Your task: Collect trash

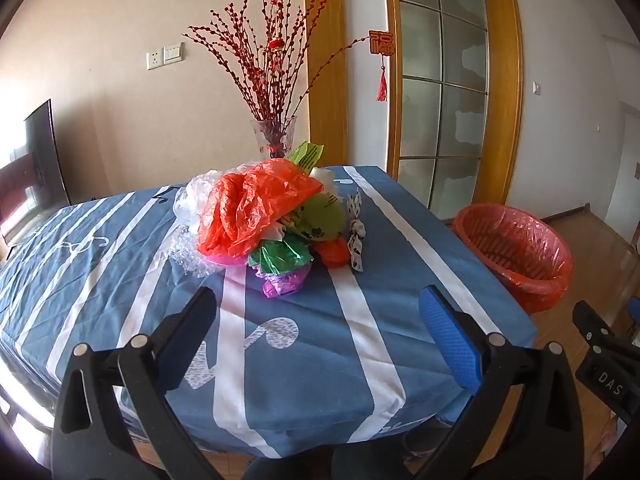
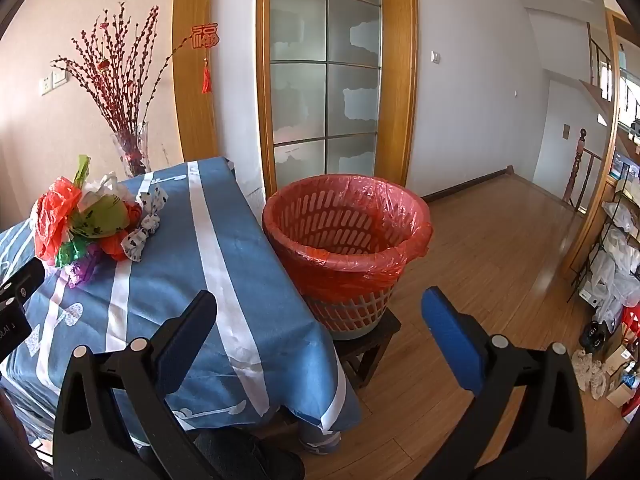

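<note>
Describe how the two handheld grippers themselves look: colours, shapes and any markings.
The left gripper and right gripper look alike: black plastic linkage arms joined by round silver pins, and two long flat fingers, one bearing a textured blue pad. In the left wrist view, the right gripper's black body shows white lettering "DAS". No cables or sleeves are visible.

The tablecloth (image 1: 120, 264) is blue with broad white stripes and white music notes. On it, the biggest bag (image 1: 248, 208) is orange-red, beside clear bubble wrap (image 1: 192, 200). A green bag (image 1: 320, 216) bears dark prints; below it sit a shiny green wrapper (image 1: 280, 258) and a purple one (image 1: 286, 282). A twisted white wrapper (image 1: 356, 236) has black spots. The basket (image 2: 344, 224) is red with a red liner. Each gripper (image 1: 316, 320) is black with one blue pad (image 1: 448, 336). The branches (image 1: 264, 64) are red.
</note>
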Demonstrator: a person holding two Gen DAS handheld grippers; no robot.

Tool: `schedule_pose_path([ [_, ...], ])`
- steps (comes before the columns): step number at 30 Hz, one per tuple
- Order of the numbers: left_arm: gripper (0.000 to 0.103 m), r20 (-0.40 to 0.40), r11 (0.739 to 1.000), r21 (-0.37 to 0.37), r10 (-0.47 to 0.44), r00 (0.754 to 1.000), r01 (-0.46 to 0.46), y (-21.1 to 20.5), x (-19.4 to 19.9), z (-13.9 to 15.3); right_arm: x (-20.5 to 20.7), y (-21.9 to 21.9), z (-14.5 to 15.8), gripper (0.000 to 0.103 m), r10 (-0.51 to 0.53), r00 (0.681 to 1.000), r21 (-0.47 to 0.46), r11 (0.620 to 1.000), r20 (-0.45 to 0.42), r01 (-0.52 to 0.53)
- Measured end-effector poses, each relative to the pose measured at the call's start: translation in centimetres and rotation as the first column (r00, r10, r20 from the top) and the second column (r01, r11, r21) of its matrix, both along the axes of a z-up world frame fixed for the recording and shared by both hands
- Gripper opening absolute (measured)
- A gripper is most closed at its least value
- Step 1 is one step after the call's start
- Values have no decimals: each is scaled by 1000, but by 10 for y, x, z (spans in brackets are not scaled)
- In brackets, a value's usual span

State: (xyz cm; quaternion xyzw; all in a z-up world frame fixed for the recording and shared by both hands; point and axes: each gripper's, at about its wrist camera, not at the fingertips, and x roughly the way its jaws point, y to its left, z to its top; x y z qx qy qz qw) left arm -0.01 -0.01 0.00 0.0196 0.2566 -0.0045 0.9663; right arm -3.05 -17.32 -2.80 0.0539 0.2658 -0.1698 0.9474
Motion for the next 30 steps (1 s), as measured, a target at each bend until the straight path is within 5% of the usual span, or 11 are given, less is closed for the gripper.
schedule_pose_path([
  [30, 99, -6, 1000, 3, 1, 1000, -1, -2, 0, -1, 1, 1, -1, 101, -2, 1000, -2, 1000, -2, 2],
])
